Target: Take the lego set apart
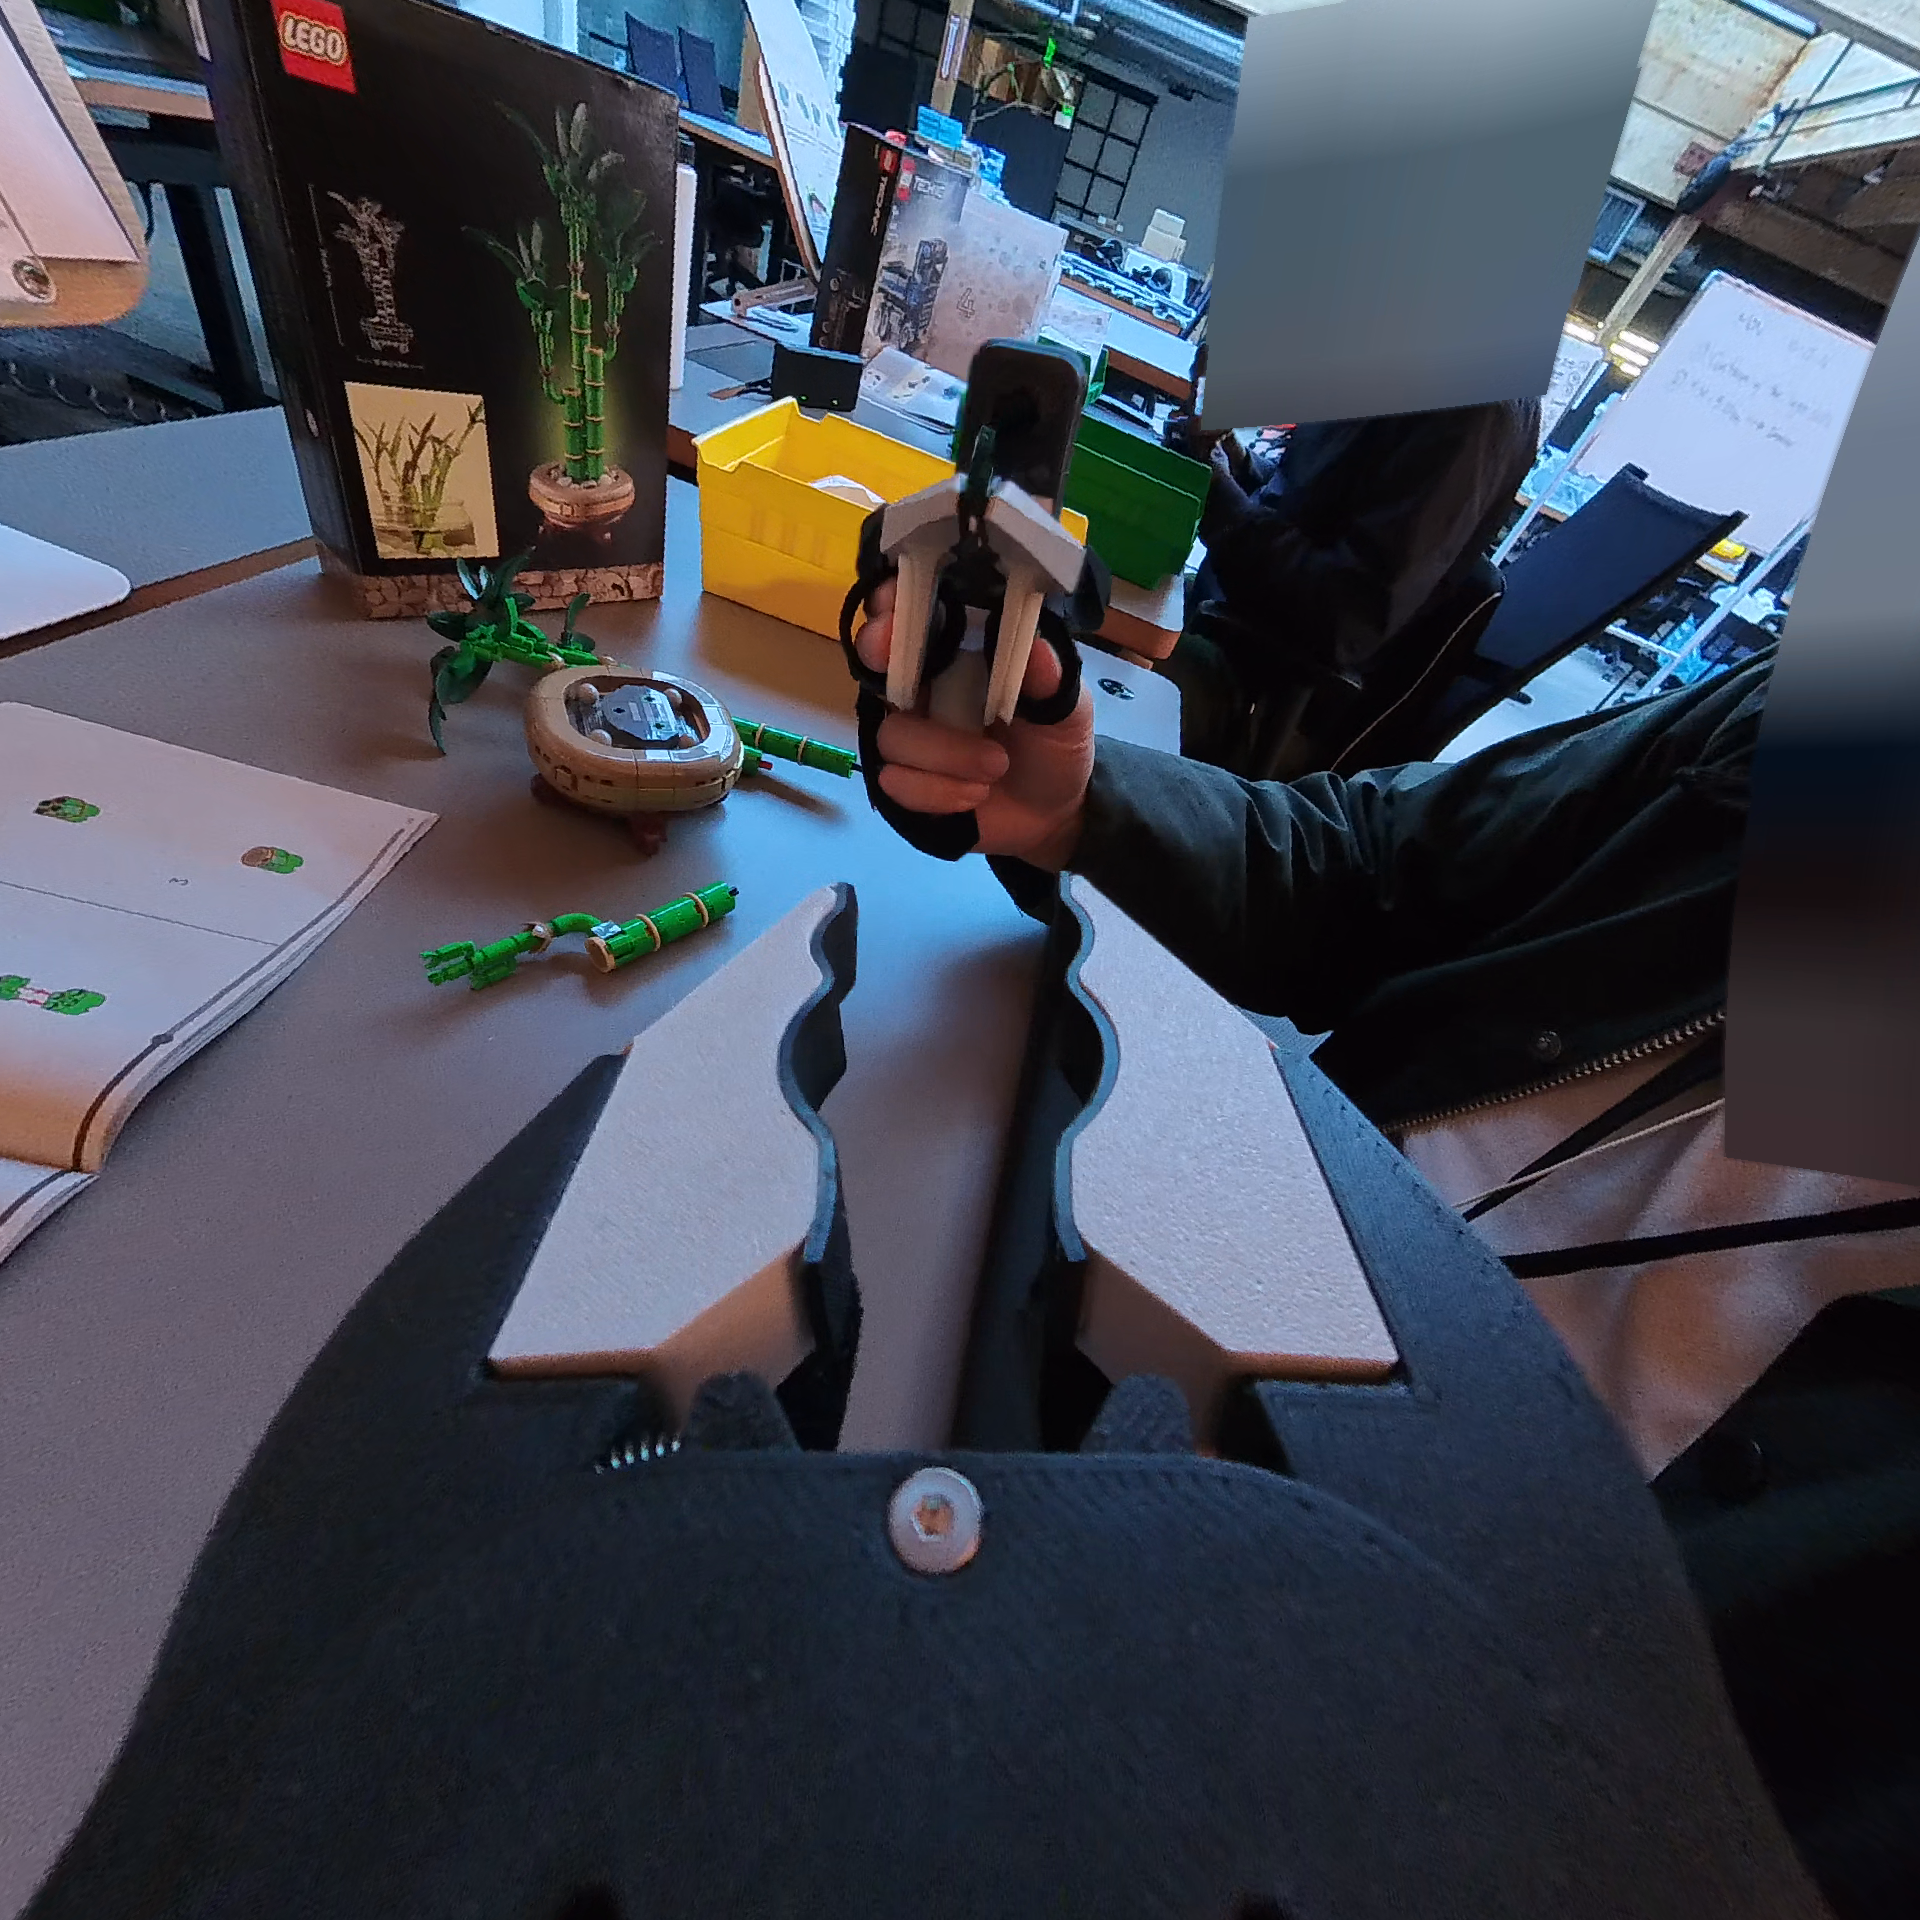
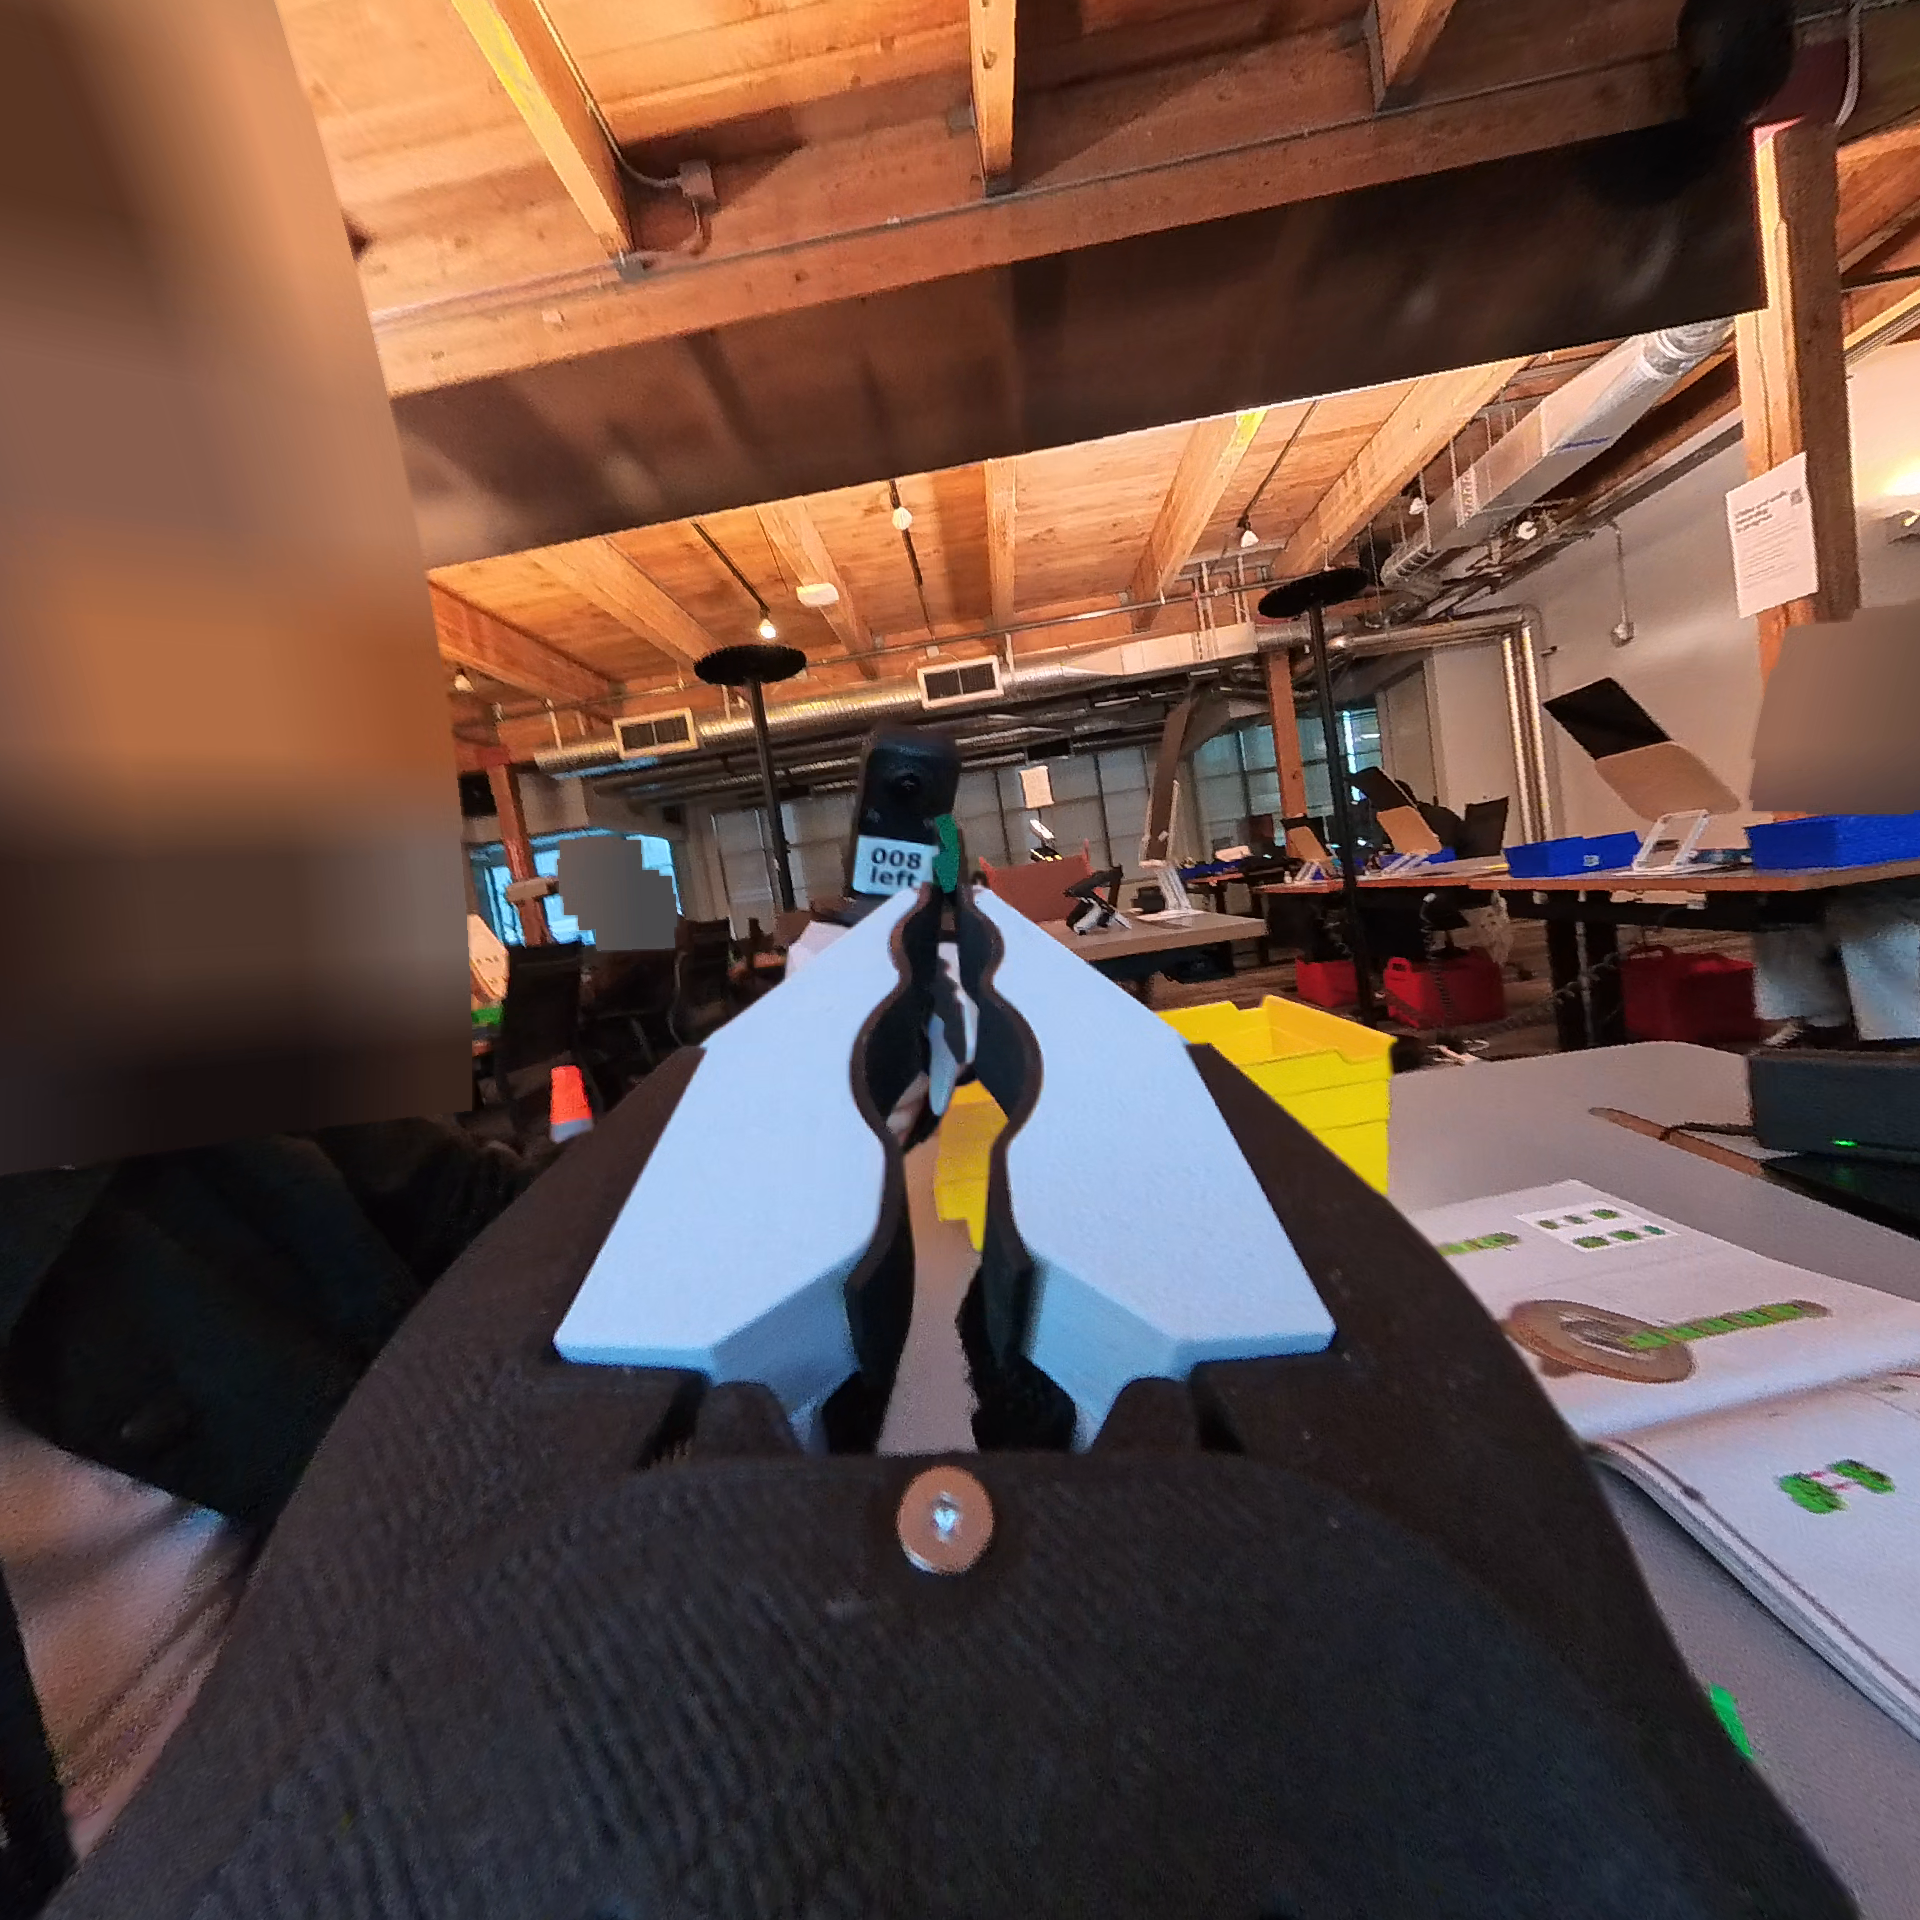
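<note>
My right gripper [image 2: 940,902] is raised off the table and shut on a small dark green leaf piece [image 2: 945,847] that sticks out past its tips. In the left wrist view a hand holds that gripper [image 1: 977,525] upright in mid-air with the leaf piece [image 1: 983,457] between its tips. My left gripper [image 1: 956,904] is open and empty, low over the grey table, pointing toward it. On the table lie the tan pot base [image 1: 634,743], a leafy bamboo stalk [image 1: 499,644], a short stalk segment [image 1: 795,743] and a bent stalk [image 1: 582,935].
The black set box [image 1: 468,312] stands at the back. A yellow bin [image 1: 790,520] and a green bin [image 1: 1132,499] stand behind the right gripper. An open instruction booklet [image 1: 156,914] lies on the left. A dark sleeve [image 1: 1403,883] reaches in from the right. The gap from one gripper's tips to the other's is roughly 10 centimetres. The bent stalk [image 1: 582,935] is about equally far from each gripper, around 25 centimetres.
</note>
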